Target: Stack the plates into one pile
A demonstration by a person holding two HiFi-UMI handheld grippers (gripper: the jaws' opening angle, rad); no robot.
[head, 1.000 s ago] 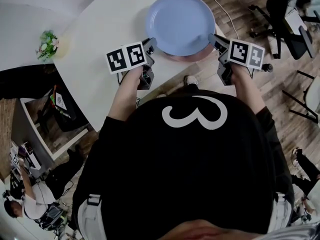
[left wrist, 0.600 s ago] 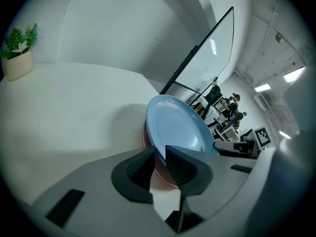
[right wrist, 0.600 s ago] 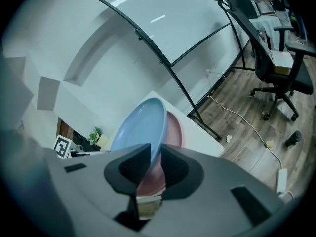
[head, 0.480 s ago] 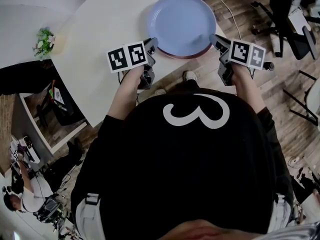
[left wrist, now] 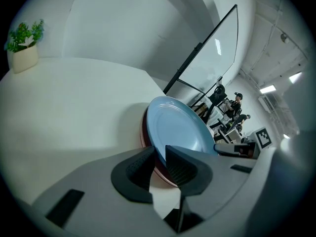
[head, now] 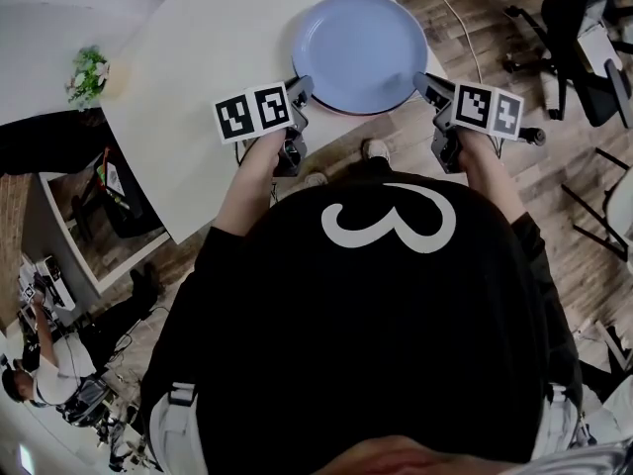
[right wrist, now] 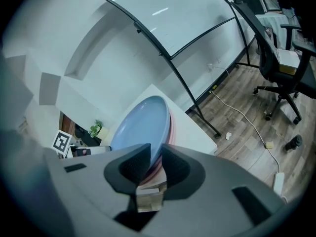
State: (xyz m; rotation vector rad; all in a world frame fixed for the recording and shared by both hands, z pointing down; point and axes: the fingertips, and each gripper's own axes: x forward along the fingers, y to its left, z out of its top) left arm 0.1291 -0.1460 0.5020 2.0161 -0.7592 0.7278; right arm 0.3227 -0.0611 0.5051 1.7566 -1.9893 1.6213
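A light blue plate (head: 361, 47) lies on a dark pink plate (head: 368, 112) at the near corner of the white table (head: 198, 87). My left gripper (head: 300, 92) is shut on the blue plate's near left rim, and my right gripper (head: 427, 82) on its near right rim. In the left gripper view the blue plate (left wrist: 180, 130) runs edge-on between the jaws of the left gripper (left wrist: 159, 162), with the pink plate (left wrist: 144, 132) right behind it. The right gripper view shows the right gripper (right wrist: 155, 162) closed on the blue plate (right wrist: 140, 125), the pink plate (right wrist: 171, 125) against its underside.
A small potted plant (head: 87, 79) stands at the table's far left edge. Office chairs (head: 579, 28) and a loose cable (head: 455, 23) are on the wood floor to the right. A whiteboard on a stand (left wrist: 207, 58) is behind the table. A person (head: 40, 394) sits at lower left.
Both grippers keep their hold on the blue plate's rim in nearly the same place. Only the head view has shifted slightly.
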